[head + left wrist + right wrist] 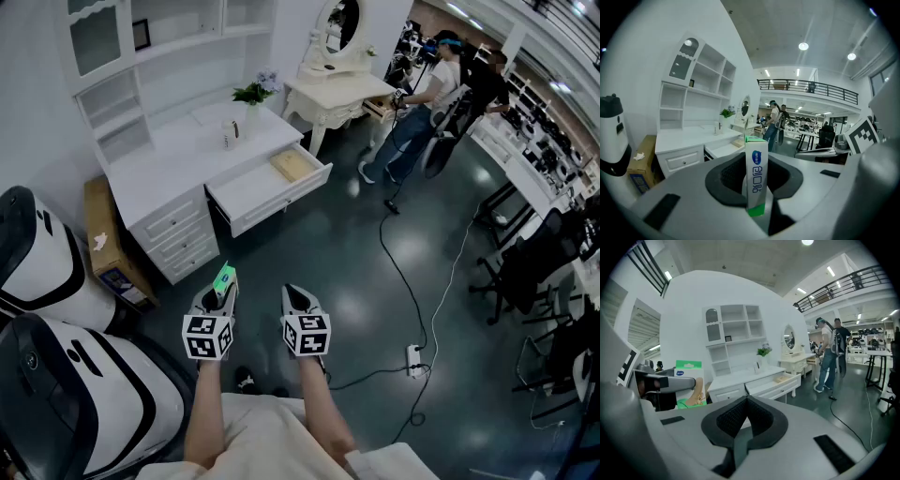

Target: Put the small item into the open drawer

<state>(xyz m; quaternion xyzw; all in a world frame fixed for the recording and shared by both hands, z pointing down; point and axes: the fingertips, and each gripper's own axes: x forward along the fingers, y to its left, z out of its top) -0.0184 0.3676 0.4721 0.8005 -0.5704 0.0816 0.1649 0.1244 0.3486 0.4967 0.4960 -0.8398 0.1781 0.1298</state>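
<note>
A small white and green box [756, 176] stands upright between the jaws of my left gripper [756, 180], which is shut on it. In the head view the box [224, 278] sticks out ahead of the left gripper [217, 298]. The right gripper view shows the same box [689, 383] at the left. My right gripper [296, 300] is shut and holds nothing; its pads meet [746, 417]. Ahead, the white desk [178, 155] has its open drawer [272, 186] pulled out, with a flat tan item [293, 166] inside.
A cardboard box [108, 244] leans beside the desk's drawer stack. White and black machines [56, 328] stand at the left. A cable with a power strip [413, 358] runs over the dark floor. People [422, 103] stand by a white dressing table [339, 89] further back.
</note>
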